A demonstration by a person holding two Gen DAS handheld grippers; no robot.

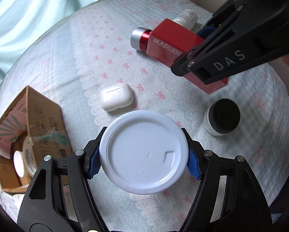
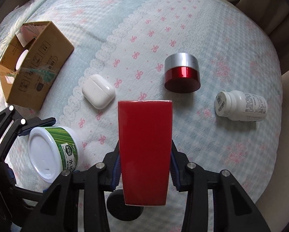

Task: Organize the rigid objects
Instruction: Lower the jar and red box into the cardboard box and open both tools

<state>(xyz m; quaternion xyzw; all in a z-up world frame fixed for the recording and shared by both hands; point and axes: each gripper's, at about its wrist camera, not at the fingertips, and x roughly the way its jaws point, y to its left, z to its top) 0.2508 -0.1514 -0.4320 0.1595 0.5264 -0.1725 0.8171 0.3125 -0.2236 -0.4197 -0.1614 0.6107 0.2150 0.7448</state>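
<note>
- The left gripper (image 1: pixel 144 160) is clamped on a round white-lidded plastic tub (image 1: pixel 144 151) at the bottom centre of the left wrist view, its blue finger pads (image 1: pixel 94 164) pressed to either side of the lid.
- Only the right wrist view shows that tub's side, at lower left: a green striped label with printed characters (image 2: pixel 67 143).
- The right gripper (image 2: pixel 144 171) grips a tall glossy red cardboard box (image 2: pixel 145 150) at the centre bottom of its own view, where the box face shows no lettering.
- The left wrist view shows the box at upper right with "MARUBI" printed on its side (image 1: pixel 173 40), and "DAS" on the black gripper body.
- A white earbud charging case (image 1: pixel 117 97) lies on the pale blue quilted cloth with pink bows (image 1: pixel 67 58), centre frame in both views.
- A brown corrugated cardboard box (image 2: pixel 34 65), open and holding a tape roll, sits at the left edge.
- A red jar with a silver cap (image 2: pixel 181 72) lies right of centre in the right view; the left view shows it partly behind the red box.
- A white pill bottle with a printed label (image 2: pixel 241 106) lies on its side at far right; the left view shows only its end.
- A small white jar with a black lid (image 1: pixel 222 115) is plain in the left view; the right view shows only a dark disc under the red box.
</note>
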